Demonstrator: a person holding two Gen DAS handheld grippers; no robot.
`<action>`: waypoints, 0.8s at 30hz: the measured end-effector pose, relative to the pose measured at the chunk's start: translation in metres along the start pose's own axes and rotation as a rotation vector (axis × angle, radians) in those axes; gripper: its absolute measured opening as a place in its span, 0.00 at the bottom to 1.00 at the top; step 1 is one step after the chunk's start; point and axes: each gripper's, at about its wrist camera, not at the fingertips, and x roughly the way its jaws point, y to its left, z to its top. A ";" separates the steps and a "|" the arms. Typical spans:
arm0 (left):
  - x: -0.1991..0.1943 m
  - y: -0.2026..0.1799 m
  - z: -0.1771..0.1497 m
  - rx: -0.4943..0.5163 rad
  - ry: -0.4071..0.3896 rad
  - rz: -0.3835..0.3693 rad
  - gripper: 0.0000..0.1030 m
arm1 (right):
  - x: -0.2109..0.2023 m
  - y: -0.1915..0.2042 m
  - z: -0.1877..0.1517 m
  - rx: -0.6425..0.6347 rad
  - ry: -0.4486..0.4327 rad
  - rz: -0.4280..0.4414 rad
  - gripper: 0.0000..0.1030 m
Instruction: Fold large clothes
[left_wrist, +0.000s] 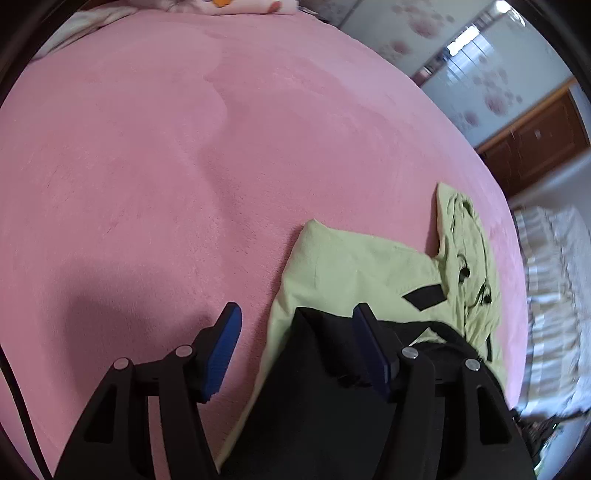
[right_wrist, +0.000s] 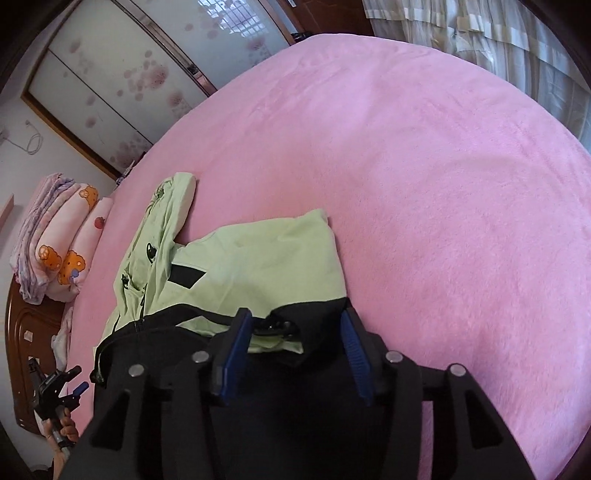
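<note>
A large jacket, light green (left_wrist: 351, 266) with a black lower half (left_wrist: 303, 387), lies folded on the pink bed (left_wrist: 147, 166). Its hood (left_wrist: 465, 236) points toward the right edge. My left gripper (left_wrist: 295, 310) hangs over the jacket's left edge, jaws open, black cloth under the gap and not pinched. In the right wrist view the same jacket (right_wrist: 266, 258) lies with its hood (right_wrist: 166, 206) at the left. My right gripper (right_wrist: 295, 314) stands open above the black part (right_wrist: 288, 387); its pads are apart from the cloth. The left gripper (right_wrist: 59, 387) shows small at the lower left, held in a hand (right_wrist: 66, 432).
The pink blanket (right_wrist: 443, 184) covers the whole bed. Folded printed quilts (right_wrist: 62, 236) lie by the wooden headboard (right_wrist: 26, 332). Flowered sliding doors (right_wrist: 122, 74) stand beyond the bed, and pale curtains (right_wrist: 480, 33) hang along the far side.
</note>
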 end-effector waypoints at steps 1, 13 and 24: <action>0.004 -0.001 -0.003 0.036 0.012 -0.008 0.59 | 0.000 -0.002 0.002 -0.004 -0.002 0.009 0.51; -0.001 -0.039 -0.051 0.577 0.074 -0.040 0.62 | -0.008 0.008 -0.012 -0.330 0.026 0.003 0.52; 0.036 -0.081 -0.071 0.894 -0.036 0.238 0.69 | 0.019 0.019 -0.020 -0.480 0.052 -0.131 0.52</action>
